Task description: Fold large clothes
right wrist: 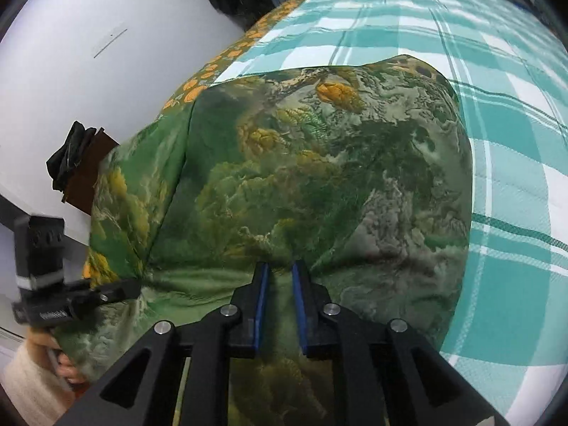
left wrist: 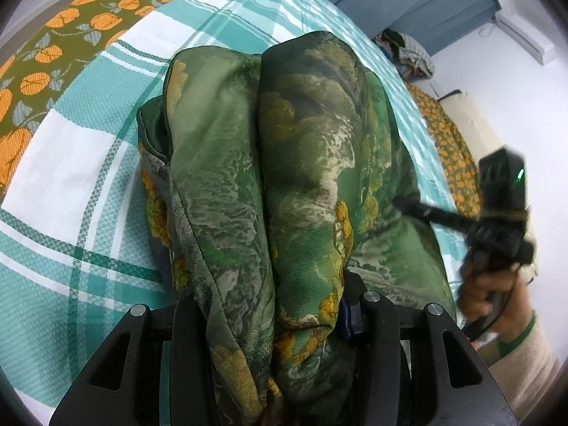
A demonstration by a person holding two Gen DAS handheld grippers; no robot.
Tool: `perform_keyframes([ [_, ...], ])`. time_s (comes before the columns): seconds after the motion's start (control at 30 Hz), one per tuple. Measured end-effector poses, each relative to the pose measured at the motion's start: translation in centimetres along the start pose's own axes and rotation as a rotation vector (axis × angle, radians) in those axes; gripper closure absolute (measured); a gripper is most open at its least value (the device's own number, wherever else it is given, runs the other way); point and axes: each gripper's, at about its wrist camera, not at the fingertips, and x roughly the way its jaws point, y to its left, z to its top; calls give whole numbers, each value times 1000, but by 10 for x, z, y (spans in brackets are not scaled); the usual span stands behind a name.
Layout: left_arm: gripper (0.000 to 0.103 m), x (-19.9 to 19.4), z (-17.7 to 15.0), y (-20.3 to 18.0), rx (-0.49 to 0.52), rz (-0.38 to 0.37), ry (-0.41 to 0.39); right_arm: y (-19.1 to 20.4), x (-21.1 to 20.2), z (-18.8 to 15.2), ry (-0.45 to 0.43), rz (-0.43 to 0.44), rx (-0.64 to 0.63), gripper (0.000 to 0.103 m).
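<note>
A large green garment [left wrist: 312, 163] printed with yellow flowers lies bunched on the bed. In the left wrist view two thick folds of it fill the gap between the fingers of my left gripper [left wrist: 277, 319], which is shut on them. At the right edge a hand holds my right gripper [left wrist: 408, 202], its tip on the cloth. In the right wrist view the garment [right wrist: 319, 177] spreads wide. My right gripper [right wrist: 280, 280] is shut on a narrow pinch of it between blue pads [right wrist: 262, 284]. My left gripper [right wrist: 120, 289] grips the cloth's left edge.
A teal and white plaid sheet [left wrist: 71, 184] covers the bed, over an olive blanket with orange flowers [left wrist: 53, 56]. A blue curtain [left wrist: 408, 3], a pile of clothes [left wrist: 411, 53] and a white wall [right wrist: 88, 71] bound the bed. Dark cloth [right wrist: 71, 156] hangs on that wall.
</note>
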Motion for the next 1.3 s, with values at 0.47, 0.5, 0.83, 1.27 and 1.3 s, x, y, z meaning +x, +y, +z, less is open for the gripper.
perform_keyframes([
  [0.47, 58, -5, -17, 10, -28, 13, -2, 84, 95, 61, 30, -10, -101, 88],
  [0.5, 58, -6, -17, 10, -28, 8, -2, 84, 91, 61, 18, -3, -94, 88],
  [0.83, 58, -12, -24, 15, -30, -13, -17, 52, -18, -54, -14, 139, -158, 87],
  [1.27, 52, -15, -27, 5, -51, 18, -48, 37, -30, -131, -33, 37, -64, 103],
  [1.3, 48, -18, -27, 3, -56, 16, -56, 45, -36, -128, -38, 14, -87, 103],
])
